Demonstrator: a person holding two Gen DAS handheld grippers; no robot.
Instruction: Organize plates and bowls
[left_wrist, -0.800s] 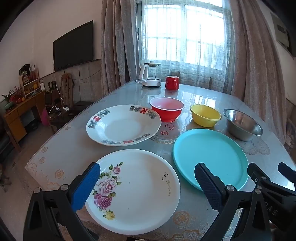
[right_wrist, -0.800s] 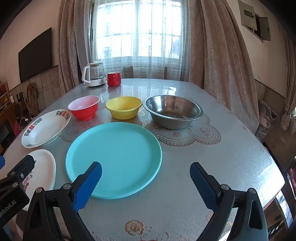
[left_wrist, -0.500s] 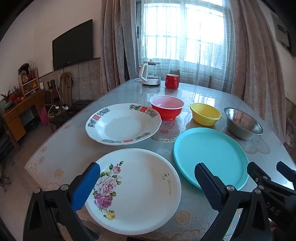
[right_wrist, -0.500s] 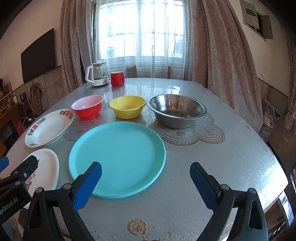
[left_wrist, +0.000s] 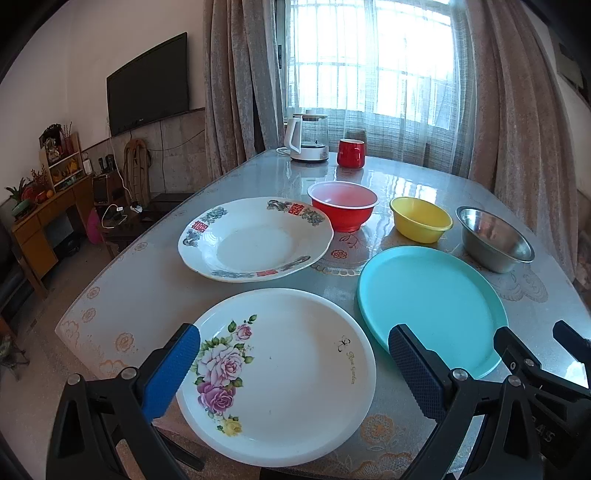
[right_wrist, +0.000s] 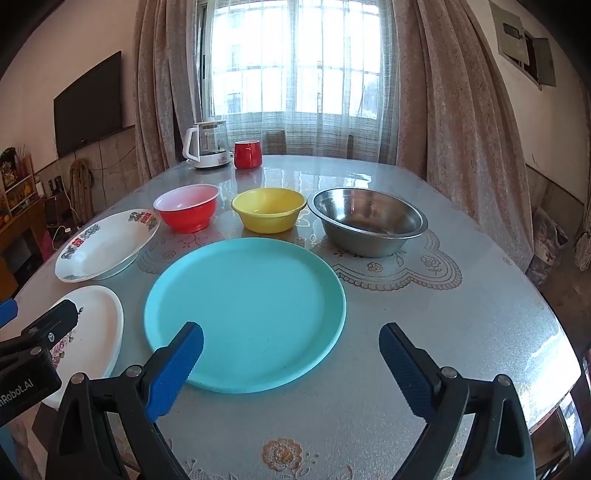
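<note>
On the glass-topped table (right_wrist: 443, 314), three plates and three bowls are sitting apart. Seen from the left wrist, the rose plate (left_wrist: 288, 373) is lying at 6 o'clock beneath the left gripper (left_wrist: 291, 373), whose jaws are standing wide and gripping nothing. At 12 o'clock from it is resting the patterned plate (left_wrist: 255, 240); at 2 o'clock, the teal plate (left_wrist: 432, 302). The right gripper (right_wrist: 291, 373) is hovering released over the teal plate's near rim. Behind, at 11, 12 and 1 o'clock, are standing the red bowl (right_wrist: 186, 212), yellow bowl (right_wrist: 269, 208) and steel bowl (right_wrist: 367, 219).
</note>
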